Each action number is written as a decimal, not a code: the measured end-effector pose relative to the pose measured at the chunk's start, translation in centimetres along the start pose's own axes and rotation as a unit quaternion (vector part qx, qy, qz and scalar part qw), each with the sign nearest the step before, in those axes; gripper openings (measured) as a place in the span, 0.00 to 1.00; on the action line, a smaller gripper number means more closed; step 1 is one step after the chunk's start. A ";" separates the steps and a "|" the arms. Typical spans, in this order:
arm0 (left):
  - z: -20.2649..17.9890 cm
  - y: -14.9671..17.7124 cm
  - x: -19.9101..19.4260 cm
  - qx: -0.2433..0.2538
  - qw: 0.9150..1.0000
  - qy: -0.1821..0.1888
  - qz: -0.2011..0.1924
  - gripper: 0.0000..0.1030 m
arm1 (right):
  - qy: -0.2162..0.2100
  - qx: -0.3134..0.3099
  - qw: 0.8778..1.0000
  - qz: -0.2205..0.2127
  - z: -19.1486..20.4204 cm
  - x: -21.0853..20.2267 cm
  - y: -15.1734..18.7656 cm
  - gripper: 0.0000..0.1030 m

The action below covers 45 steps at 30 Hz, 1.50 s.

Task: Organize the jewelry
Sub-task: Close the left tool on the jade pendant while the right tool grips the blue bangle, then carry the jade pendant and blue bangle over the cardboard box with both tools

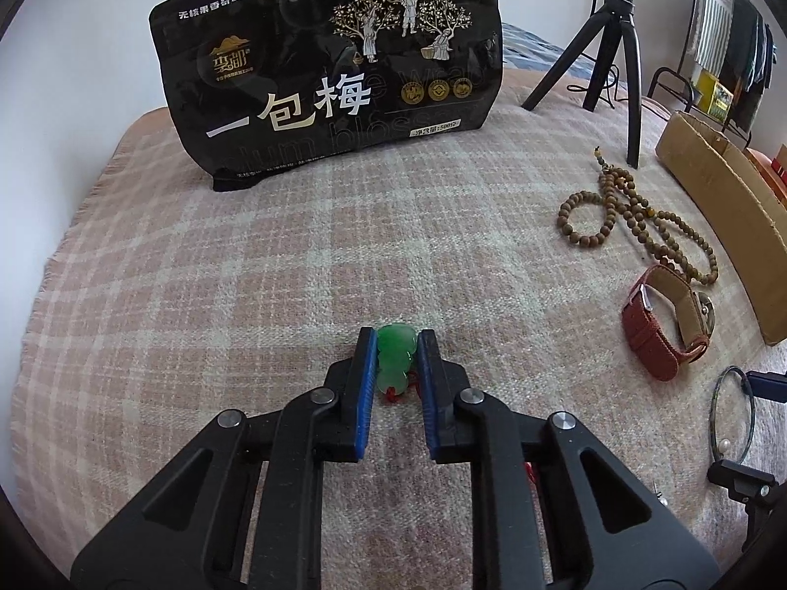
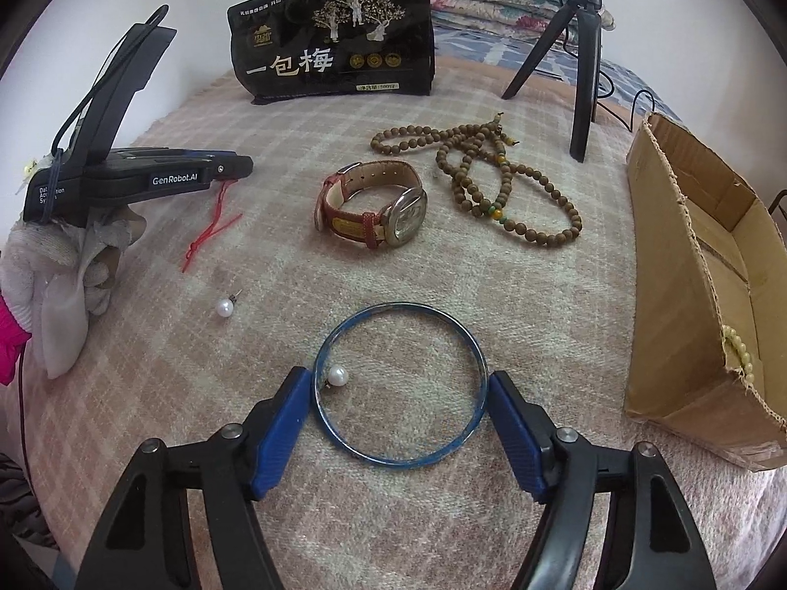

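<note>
Jade-green pendant (image 1: 393,361) sits squeezed between the blue pads of the left gripper (image 1: 397,344), its red cord (image 2: 211,231) trailing back under the tongs onto the checked blanket (image 1: 246,270). A gloved hand (image 2: 64,275) carries that tool. Over to the right gripper (image 2: 401,386): its jaws stand wide, one pad at each outer side of the blue bangle (image 2: 401,383), right against the rim, though whether they press it I cannot tell. One pearl earring (image 2: 338,375) lies inside the ring by the left pad; a second pearl earring (image 2: 225,306) rests out to the left of these tongs. Ahead of them, the red-strapped watch (image 2: 374,211), and just beyond it, to the right, the wooden bead strand (image 2: 492,177). Cardboard box (image 2: 688,295) stands far right, pale beads (image 2: 738,349) hanging over its torn edge.
</note>
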State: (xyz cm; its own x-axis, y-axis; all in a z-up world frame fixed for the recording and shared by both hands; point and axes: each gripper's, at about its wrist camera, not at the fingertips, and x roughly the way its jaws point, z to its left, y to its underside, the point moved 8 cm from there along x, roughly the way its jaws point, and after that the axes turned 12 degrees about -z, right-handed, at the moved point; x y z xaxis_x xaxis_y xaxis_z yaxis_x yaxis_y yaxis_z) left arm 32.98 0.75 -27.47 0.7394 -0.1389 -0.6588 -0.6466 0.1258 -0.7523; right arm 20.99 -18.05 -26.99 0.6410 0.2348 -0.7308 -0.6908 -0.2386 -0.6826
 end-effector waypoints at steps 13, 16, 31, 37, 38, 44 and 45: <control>-0.2 -0.6 -1.3 -0.003 1.000 0.003 -0.007 0.14 | 0.002 0.002 1.000 -0.014 -0.2 -1.2 -0.7 0.72; -0.4 -1.3 -2.3 -0.004 1.000 0.006 -0.014 0.14 | 0.002 -0.001 1.000 -0.019 -0.1 -1.9 -1.0 0.72; -2.4 -4.5 -8.7 0.002 0.998 0.015 -0.053 0.14 | 0.006 -0.004 0.999 -0.053 -0.7 -7.4 -3.0 0.72; -3.6 -5.7 -11.5 0.005 0.997 0.022 -0.072 0.14 | 0.016 0.001 0.998 -0.063 -1.9 -9.9 -3.1 0.72; -3.9 -5.9 -11.9 0.005 0.997 0.024 -0.074 0.14 | 0.018 0.002 0.998 -0.064 -2.1 -10.3 -3.2 0.72; -5.9 -7.4 -14.3 0.008 0.995 0.037 -0.092 0.14 | 0.028 0.013 0.997 -0.073 -3.8 -12.7 -3.3 0.72; -6.3 -7.7 -14.7 0.008 0.995 0.041 -0.095 0.14 | 0.031 0.014 0.997 -0.074 -4.1 -13.1 -3.3 0.72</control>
State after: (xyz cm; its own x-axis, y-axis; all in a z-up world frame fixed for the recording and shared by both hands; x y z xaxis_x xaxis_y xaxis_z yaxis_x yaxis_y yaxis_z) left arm 25.93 -4.36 -12.06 0.8297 -0.2412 -0.5034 -0.4934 0.1048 -0.8635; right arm 16.29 -24.22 -15.19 0.7555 0.2070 -0.6216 -0.5955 -0.1786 -0.7832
